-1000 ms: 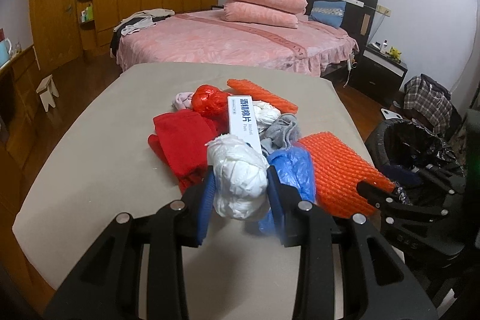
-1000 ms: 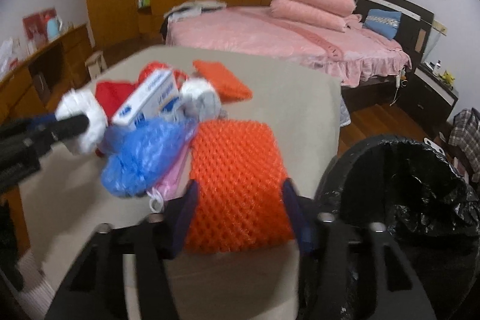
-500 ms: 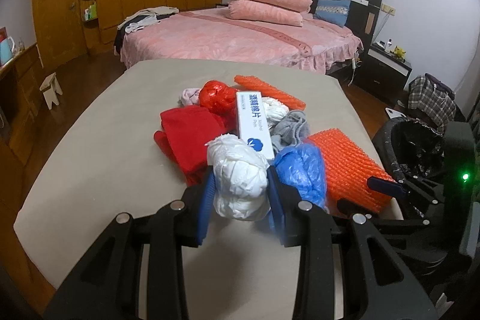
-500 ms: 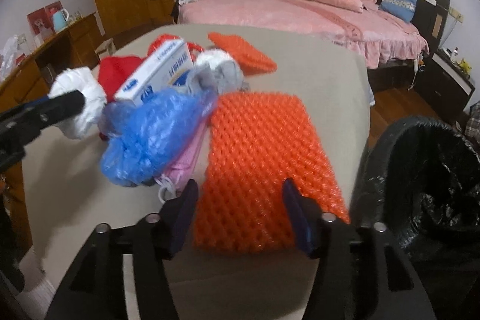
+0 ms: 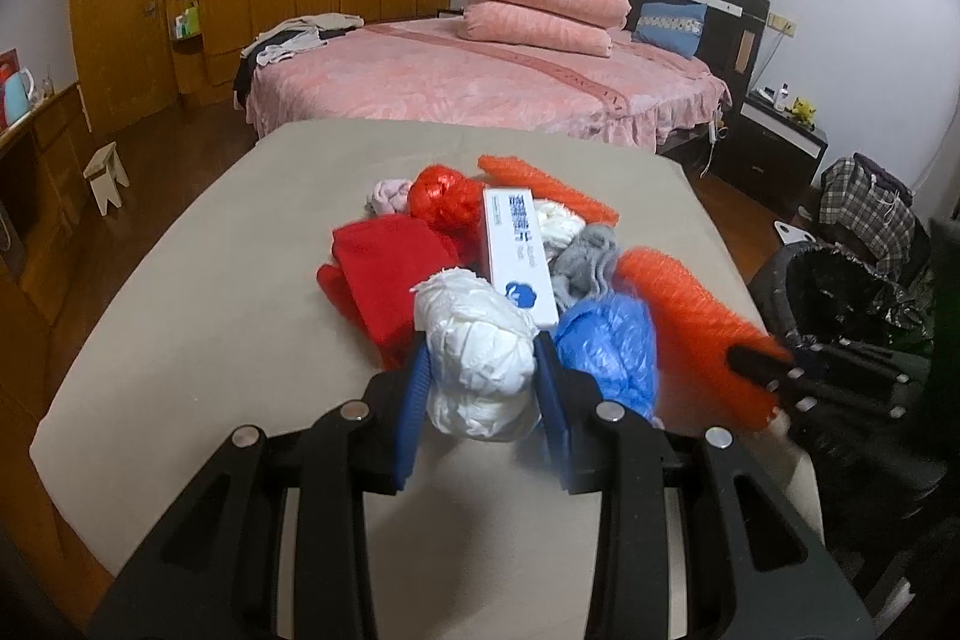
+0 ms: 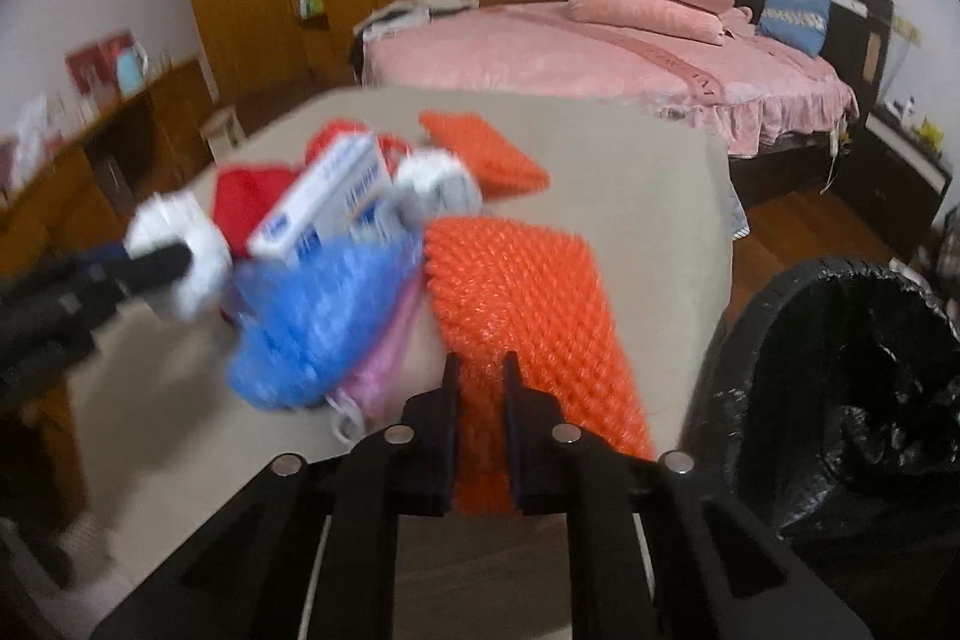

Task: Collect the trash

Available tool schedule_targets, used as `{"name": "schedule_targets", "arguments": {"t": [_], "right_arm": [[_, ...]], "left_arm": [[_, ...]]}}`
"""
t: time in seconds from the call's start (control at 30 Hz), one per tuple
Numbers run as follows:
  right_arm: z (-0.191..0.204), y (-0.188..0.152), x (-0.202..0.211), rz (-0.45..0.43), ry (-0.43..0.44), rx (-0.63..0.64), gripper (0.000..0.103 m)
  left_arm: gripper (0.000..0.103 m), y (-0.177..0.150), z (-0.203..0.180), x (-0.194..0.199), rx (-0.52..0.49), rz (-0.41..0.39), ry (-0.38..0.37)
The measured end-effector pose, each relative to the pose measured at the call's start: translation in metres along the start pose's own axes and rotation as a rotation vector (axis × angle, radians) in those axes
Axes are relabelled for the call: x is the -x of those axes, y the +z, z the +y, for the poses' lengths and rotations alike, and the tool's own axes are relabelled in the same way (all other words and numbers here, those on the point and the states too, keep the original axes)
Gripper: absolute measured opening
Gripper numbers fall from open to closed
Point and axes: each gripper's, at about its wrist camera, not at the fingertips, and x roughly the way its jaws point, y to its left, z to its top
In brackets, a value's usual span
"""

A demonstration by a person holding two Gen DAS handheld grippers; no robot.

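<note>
Trash bin (image 6: 852, 400) liner interior: right wrist view only.

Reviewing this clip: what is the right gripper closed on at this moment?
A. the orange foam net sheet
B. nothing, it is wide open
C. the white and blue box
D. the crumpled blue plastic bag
A: in the right wrist view the right gripper has its fingers pinched narrowly on the near edge of the orange foam net sheet, while the blue plastic bag and the box lie apart to its left.
</note>
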Motion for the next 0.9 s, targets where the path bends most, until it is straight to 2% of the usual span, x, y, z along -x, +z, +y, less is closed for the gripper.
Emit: {"name": "schedule_targets", "arguments": {"t": [0.2, 0.4, 0.67, 0.9], "right_arm": [[-0.014, 0.02, 0.041, -0.084, 0.027, -0.078, 0.013], [-0.024, 0.03, 0.074, -0.14, -0.002, -0.09, 0.013], [-0.058, 0.021, 0.106, -0.177, -0.129, -0.098, 0.013], [-0.11, 0.001, 0.129, -0.175, -0.259, -0.177, 0.013]], "left_arm": [[0.033, 0.015, -0.014, 0.014, -0.018, -0.038, -0.029], [0.033, 0.03, -0.043, 0.027, -0.062, -0.079, -0.1], [0.033, 0.034, -0.105, 0.024, -0.149, -0.091, -0.228], [0.033, 0.027, -0.165, 0.009, -0.22, -0.062, -0.338]]}}
